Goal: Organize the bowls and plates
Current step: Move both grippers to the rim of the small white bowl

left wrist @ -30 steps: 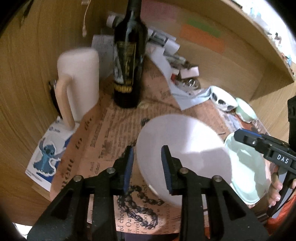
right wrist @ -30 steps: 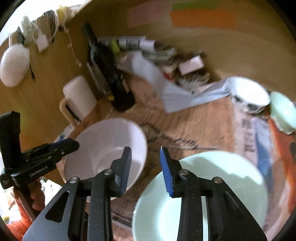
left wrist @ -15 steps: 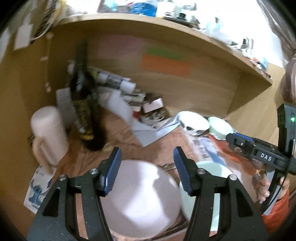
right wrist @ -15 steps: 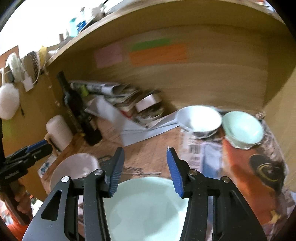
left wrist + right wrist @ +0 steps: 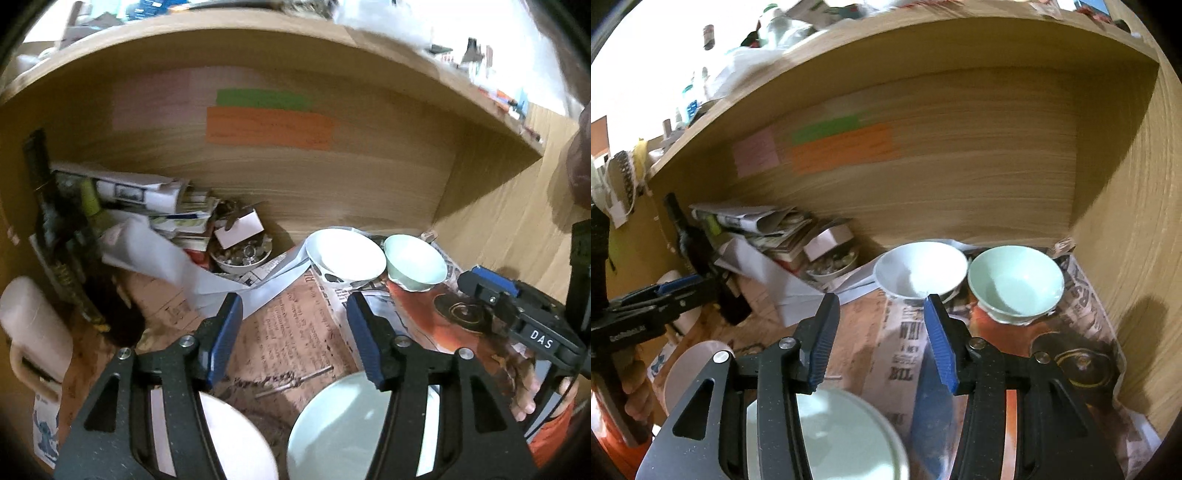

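1. The wooden alcove [image 5: 960, 177] frames everything; newspaper [image 5: 288, 332] lines its floor.
2. Near edge: white plate [image 5: 236, 443] on the left, pale green plate [image 5: 332, 435] on the right.
3. Far right, white bowl [image 5: 919, 269] touches green bowl [image 5: 1015, 280].
4. Left gripper [image 5: 293, 338] and right gripper [image 5: 881, 341] both gape, nothing between them. Approach rims low and square, avoiding the bottle [image 5: 59, 240].

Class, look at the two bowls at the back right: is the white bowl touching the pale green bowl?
Cannot tell. In both wrist views the white bowl and pale green bowl sit rim to rim, but neither shows clear contact or a gap.
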Tool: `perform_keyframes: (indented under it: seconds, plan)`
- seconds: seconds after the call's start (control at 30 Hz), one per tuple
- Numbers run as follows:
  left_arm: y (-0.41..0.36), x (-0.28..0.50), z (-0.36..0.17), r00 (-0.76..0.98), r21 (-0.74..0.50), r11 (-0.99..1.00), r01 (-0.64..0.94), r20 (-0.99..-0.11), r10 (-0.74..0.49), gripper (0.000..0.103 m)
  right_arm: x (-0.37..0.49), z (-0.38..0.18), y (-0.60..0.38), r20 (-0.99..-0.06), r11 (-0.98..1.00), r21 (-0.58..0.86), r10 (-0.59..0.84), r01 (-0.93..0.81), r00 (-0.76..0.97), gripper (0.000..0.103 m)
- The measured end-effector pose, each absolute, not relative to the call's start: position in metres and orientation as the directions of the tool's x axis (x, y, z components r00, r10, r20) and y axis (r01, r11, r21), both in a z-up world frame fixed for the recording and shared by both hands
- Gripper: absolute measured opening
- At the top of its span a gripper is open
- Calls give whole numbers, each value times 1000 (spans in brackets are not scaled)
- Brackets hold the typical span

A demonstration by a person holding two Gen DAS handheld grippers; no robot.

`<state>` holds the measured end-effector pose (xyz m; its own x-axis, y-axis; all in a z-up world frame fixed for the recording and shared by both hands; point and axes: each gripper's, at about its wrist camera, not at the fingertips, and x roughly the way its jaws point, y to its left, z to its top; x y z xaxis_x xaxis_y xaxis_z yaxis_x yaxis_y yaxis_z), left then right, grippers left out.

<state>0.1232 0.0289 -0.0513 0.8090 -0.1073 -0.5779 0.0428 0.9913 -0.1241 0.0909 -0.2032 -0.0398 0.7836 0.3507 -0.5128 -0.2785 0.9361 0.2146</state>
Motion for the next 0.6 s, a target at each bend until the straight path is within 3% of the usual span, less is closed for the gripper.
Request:
perform_keyframes:
  seconds: [0.6]
  plan:
    - [-3, 243, -90, 658, -50, 997, 57, -750, -75, 58, 186, -92, -215, -645, 947, 256, 318, -196, 695, 44]
